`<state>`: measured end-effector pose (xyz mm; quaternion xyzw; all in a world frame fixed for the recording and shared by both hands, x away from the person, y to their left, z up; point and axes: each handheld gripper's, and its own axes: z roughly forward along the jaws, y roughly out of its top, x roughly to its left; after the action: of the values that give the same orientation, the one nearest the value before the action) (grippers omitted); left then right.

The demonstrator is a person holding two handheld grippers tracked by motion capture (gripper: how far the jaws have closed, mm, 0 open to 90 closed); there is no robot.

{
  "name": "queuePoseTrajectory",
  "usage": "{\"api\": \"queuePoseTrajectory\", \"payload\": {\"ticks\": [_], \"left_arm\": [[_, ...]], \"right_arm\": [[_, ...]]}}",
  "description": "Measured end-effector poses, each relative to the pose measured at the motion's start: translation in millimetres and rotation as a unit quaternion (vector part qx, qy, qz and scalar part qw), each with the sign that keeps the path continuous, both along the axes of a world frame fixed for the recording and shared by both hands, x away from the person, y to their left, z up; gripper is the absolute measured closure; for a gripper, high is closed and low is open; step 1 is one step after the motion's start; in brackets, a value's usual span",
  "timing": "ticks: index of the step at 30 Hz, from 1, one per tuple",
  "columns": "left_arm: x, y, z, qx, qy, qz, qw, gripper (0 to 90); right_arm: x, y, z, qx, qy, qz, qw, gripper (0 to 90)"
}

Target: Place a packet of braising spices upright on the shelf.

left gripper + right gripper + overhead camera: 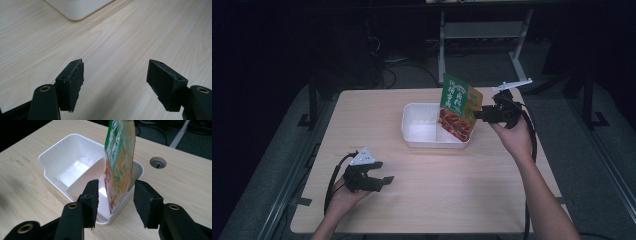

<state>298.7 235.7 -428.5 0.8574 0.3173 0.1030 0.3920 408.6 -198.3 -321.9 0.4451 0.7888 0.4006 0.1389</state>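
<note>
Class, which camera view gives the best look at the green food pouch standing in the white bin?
The right gripper view: the pouch stands close, edge-on, in the white bin's right compartment, between the open right gripper. The high view shows its printed face, but small. The left gripper view catches a bin corner.

This looks like a lab or test room set up for recording, not a home. A plain light-wood table (427, 170) stands alone in a dim room, lit from above while everything around it falls into darkness. Beyond its far edge, at about twelve o'clock, a white metal frame (482, 35) stands on the grey floor, with loose black cables (387, 65) trailing at eleven o'clock. The tabletop has a round cable port (157, 162) (an office-desk fitting).
</note>
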Motion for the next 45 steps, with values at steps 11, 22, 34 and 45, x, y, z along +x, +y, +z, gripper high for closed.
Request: {"api": "queuePoseTrajectory", "payload": {"ticks": [11, 22, 34, 45], "left_arm": [[-0.3, 0.2, 0.3, 0.003, -0.002, 0.000, 1.0000, 29.3], [-0.3, 0.9, -0.1, 0.004, -0.002, 0.002, 1.0000, 29.2], [-0.4, 0.3, -0.4, 0.009, -0.005, 0.002, 0.9999, 29.1], [-0.5, 0.1, -0.6, 0.005, -0.005, 0.003, 1.0000, 28.9]], "right_arm": [[-11.7, -9.0, -6.7, 0.009, 0.014, 0.008, 0.9998, 51.3], [-27.1, -20.4, -16.5, 0.020, 0.024, 0.011, 0.9994, 48.9], [-44.4, -33.1, -38.7, 0.032, 0.041, 0.013, 0.9986, 47.5], [-61.7, -37.4, -52.3, 0.029, 0.044, 0.020, 0.9984, 46.3]]}}
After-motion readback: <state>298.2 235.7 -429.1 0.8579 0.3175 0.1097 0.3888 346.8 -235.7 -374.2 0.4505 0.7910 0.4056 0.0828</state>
